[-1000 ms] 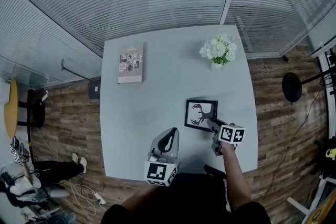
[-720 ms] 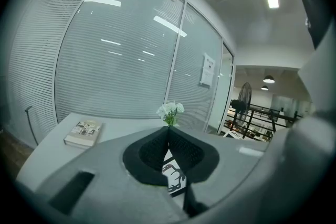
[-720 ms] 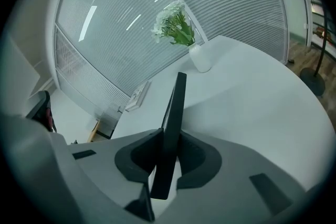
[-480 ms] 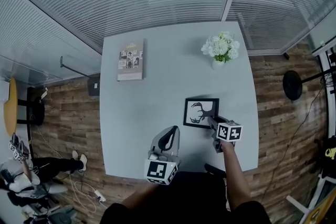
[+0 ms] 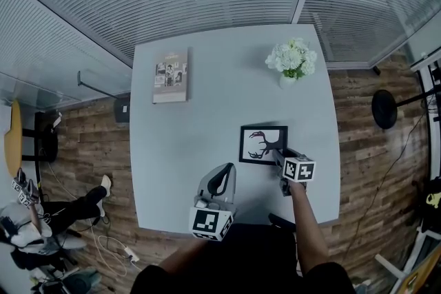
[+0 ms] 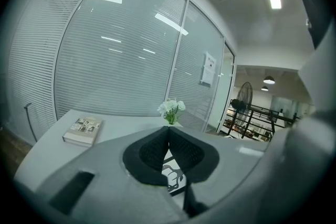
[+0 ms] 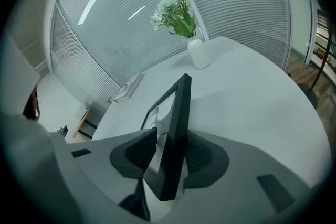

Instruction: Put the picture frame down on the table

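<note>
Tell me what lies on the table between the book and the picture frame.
Nothing: in the head view, the stretch of table between the book and the picture frame is bare.

Holds left gripper (image 5: 222, 173) out low ahead of left forearm (image 5: 173, 260), jaws pressed together on nothing, reaches right forearm (image 5: 307, 234) forward, tilts right gripper (image 5: 278, 156) steeply down, jaws just opening, parted either side of the picture frame (image 7: 177, 123) corner.
</note>
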`<state>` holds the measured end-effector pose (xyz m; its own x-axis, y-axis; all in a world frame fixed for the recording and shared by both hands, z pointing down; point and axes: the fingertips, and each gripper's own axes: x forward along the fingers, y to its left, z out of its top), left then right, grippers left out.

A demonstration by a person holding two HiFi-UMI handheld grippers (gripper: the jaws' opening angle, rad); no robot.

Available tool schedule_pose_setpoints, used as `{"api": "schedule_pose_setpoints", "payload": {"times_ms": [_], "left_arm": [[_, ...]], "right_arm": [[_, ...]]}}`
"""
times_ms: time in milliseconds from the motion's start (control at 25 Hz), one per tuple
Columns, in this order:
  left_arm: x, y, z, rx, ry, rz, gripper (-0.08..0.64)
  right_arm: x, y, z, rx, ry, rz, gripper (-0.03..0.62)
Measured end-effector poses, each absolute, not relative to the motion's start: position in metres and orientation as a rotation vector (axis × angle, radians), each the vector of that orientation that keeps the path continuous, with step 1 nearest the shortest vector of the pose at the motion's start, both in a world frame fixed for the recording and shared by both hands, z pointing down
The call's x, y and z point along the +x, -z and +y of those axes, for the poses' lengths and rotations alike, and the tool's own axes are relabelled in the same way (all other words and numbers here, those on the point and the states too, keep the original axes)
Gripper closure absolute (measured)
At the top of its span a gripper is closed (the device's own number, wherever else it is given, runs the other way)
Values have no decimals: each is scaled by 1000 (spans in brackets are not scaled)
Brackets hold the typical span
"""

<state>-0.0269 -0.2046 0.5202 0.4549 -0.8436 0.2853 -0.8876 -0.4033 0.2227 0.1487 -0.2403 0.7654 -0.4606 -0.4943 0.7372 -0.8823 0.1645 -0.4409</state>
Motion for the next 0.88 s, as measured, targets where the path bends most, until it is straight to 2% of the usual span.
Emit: {"api": "schedule_pose_setpoints", "payload": {"times_ms": [280,640,880], "left_arm": [[-26,-525,-208,2375,-194,-1458,545],[-32,-532,-214,2344,-203,-1471,545],[-34,-535,-217,2346,-204,-1465,545]], "right_arm": [[146,-777,-244,1289,-1209,-2000,425],[141,-791,-245,1294,-1252,-1960,419],[141,-800,-247,1312,-1157,-1920,399]]}}
